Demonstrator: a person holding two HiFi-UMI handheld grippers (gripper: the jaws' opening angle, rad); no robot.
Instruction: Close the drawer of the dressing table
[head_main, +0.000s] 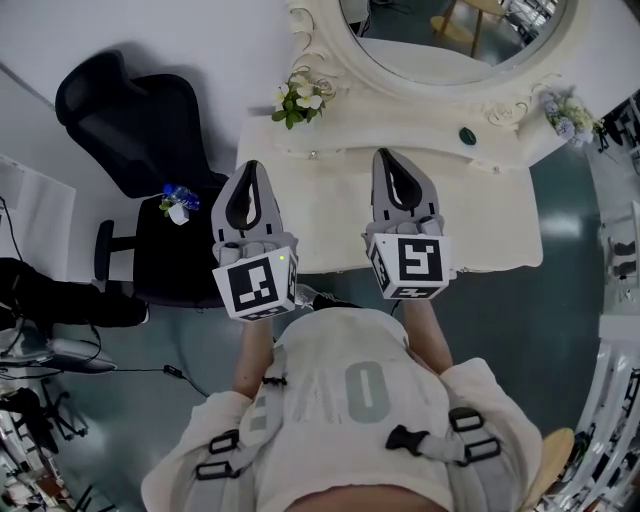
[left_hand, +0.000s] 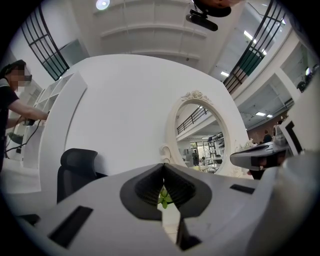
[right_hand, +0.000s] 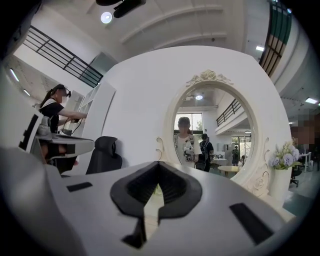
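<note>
The white dressing table (head_main: 480, 220) stands ahead of me under its oval mirror (head_main: 450, 30). Its drawer shows in no view; the front below the tabletop is hidden from above. My left gripper (head_main: 252, 165) hovers over the table's left front corner, shut with nothing in it. My right gripper (head_main: 385, 153) hovers over the middle of the tabletop, also shut and empty. In the left gripper view the jaws (left_hand: 163, 165) meet at the tip, facing the mirror (left_hand: 202, 135). In the right gripper view the jaws (right_hand: 159, 162) are closed in front of the mirror (right_hand: 215, 130).
A white flower posy (head_main: 300, 98) stands at the table's back left and another posy (head_main: 568, 115) at the back right, with a small green thing (head_main: 467, 135) near the mirror base. A black office chair (head_main: 140, 120) stands left of the table. A person (right_hand: 55, 115) works far left.
</note>
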